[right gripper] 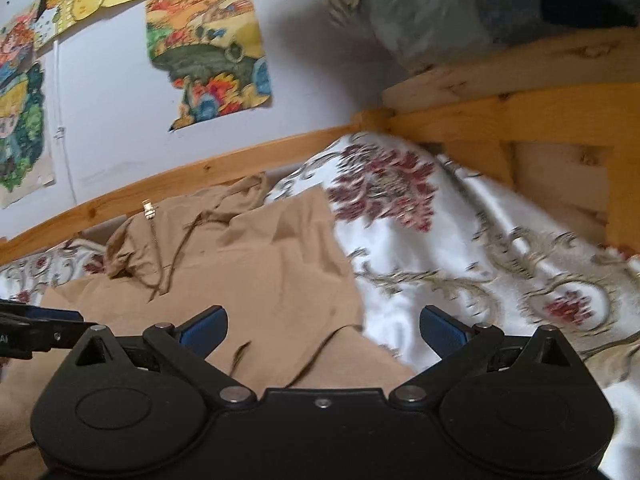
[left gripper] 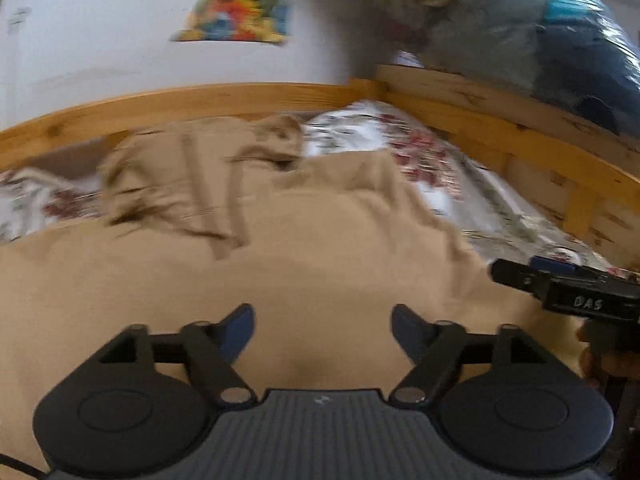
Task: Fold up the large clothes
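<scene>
A tan hooded sweatshirt [left gripper: 304, 248] lies spread on the bed, its hood and drawstrings bunched at the far end [right gripper: 200, 236]. My left gripper [left gripper: 322, 326] is open and empty, just above the middle of the garment. My right gripper [right gripper: 323, 326] is open and empty over the garment's right edge, where tan cloth meets the bedspread. The right gripper also shows at the right edge of the left wrist view [left gripper: 560, 284], and the left gripper's finger shows at the left edge of the right wrist view [right gripper: 36, 324].
A white bedspread with red flowers [right gripper: 460, 248] covers the bed. A wooden bed frame [left gripper: 200, 100] runs along the far side and the right side [right gripper: 540, 116]. Bundled bedding [left gripper: 540, 36] rests on the right frame. Posters [right gripper: 208, 56] hang on the wall.
</scene>
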Tool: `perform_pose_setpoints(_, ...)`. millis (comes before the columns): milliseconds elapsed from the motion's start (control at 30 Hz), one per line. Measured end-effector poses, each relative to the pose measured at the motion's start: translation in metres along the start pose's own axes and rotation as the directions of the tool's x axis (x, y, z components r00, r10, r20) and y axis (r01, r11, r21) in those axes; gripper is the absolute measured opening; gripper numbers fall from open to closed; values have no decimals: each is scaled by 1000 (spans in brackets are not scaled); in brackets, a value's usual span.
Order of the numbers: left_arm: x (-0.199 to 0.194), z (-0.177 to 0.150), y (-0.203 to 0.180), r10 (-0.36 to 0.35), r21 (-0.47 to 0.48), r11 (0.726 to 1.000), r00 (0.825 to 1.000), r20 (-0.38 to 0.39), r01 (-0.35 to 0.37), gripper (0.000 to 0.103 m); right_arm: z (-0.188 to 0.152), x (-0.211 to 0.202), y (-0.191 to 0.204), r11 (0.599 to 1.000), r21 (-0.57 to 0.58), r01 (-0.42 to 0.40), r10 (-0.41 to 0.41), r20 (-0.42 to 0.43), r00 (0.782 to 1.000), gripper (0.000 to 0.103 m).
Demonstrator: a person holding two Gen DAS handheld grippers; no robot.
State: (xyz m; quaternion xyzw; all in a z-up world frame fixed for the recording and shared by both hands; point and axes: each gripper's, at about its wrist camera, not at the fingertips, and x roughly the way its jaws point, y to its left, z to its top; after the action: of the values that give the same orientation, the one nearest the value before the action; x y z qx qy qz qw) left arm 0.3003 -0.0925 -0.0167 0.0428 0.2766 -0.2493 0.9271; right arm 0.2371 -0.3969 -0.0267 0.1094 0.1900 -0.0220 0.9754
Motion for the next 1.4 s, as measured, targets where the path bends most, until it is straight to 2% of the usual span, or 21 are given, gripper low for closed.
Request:
perform_pose_setpoints(67, -10, -8, 21, 101, -22, 995, 995, 3, -101, 87, -2, 7, 8, 999, 11, -35, 35, -30, 999, 96)
perform_pose_setpoints(100, -12, -13, 31, 171, -30, 985, 985, -10, -171, 87, -3, 12, 12, 998, 13, -58, 58, -48, 997, 93)
perform_pose_setpoints(167, -15, -21, 56, 335, -46, 941, 941, -42, -336, 87, -7, 23, 21, 995, 17, -93, 95, -111, 989, 85)
perform_pose_setpoints(267, -22, -31, 99, 506, -102, 851, 857, -99, -515, 87, -14, 41, 34, 991, 34, -129, 133, -208, 969, 73)
perform_pose_setpoints(300, -26, -34, 113, 541, -134, 822, 832, -119, -553, 87, -17, 44, 38, 988, 47, -150, 156, -222, 962, 68)
perform_pose_setpoints(367, -35, -41, 142, 582, -212, 773, 801, -141, -598, 88, -21, 50, 47, 982, 53, -179, 187, -254, 949, 67)
perform_pose_setpoints(467, -46, -50, 172, 601, -290, 725, 779, -175, -625, 88, -28, 55, 59, 981, 23, -192, 190, -272, 943, 67)
perform_pose_setpoints(533, -52, -59, 185, 601, -325, 705, 774, -199, -631, 88, -31, 62, 64, 986, 0, -170, 162, -291, 943, 67)
perform_pose_setpoints(633, -54, -66, 190, 592, -351, 704, 783, -192, -618, 88, -34, 68, 74, 990, 1, -139, 135, -270, 953, 63)
perform_pose_setpoints(667, -54, -67, 190, 589, -353, 706, 786, -188, -614, 88, -36, 69, 78, 989, -18, -146, 136, -273, 952, 41)
perform_pose_setpoints(700, -55, -68, 188, 584, -354, 712, 791, -181, -607, 88, -36, 70, 81, 990, -48, -136, 117, -277, 954, 14)
perform_pose_setpoints(733, -55, -68, 187, 578, -355, 719, 798, -171, -597, 88, -37, 69, 86, 989, -84, -118, 91, -275, 957, 3)
perform_pose_setpoints(767, -56, -68, 185, 570, -359, 727, 806, -161, -586, 88, -36, 68, 85, 988, -93, -121, 93, -266, 960, 0)
perform_pose_setpoints(833, -56, -65, 179, 550, -361, 747, 824, -135, -558, 88, -27, 59, 84, 987, -121, -105, 80, -192, 978, 0)
perform_pose_setpoints(933, -49, -56, 171, 529, -318, 784, 842, -110, -534, 88, -10, 46, 89, 961, -277, -22, 10, -44, 999, 0)
perform_pose_setpoints(1000, -40, -50, 166, 528, -280, 797, 842, -105, -535, 88, -2, 45, 88, 937, -344, 53, -43, 37, 998, 0)
perform_pose_setpoints(1033, -34, -45, 166, 538, -264, 794, 835, -116, -548, 88, 1, 49, 86, 923, -372, 92, -75, 62, 995, 0)
perform_pose_setpoints(1167, -12, -39, 169, 557, -224, 787, 818, -143, -575, 87, -6, 68, 75, 887, -423, 182, -154, 99, 983, 0)
perform_pose_setpoints(1267, 0, -41, 171, 566, -170, 790, 807, -171, -589, 87, -20, 87, 68, 876, -443, 191, -191, 44, 981, 0)
perform_pose_setpoints(1333, 3, -48, 179, 565, -193, 776, 798, -209, -600, 86, -25, 92, 64, 878, -438, 193, -203, 24, 979, 0)
perform_pose_setpoints(1400, -3, -57, 188, 538, -289, 766, 818, -203, -575, 79, -25, 94, 63, 881, -432, 194, -207, 16, 978, 0)
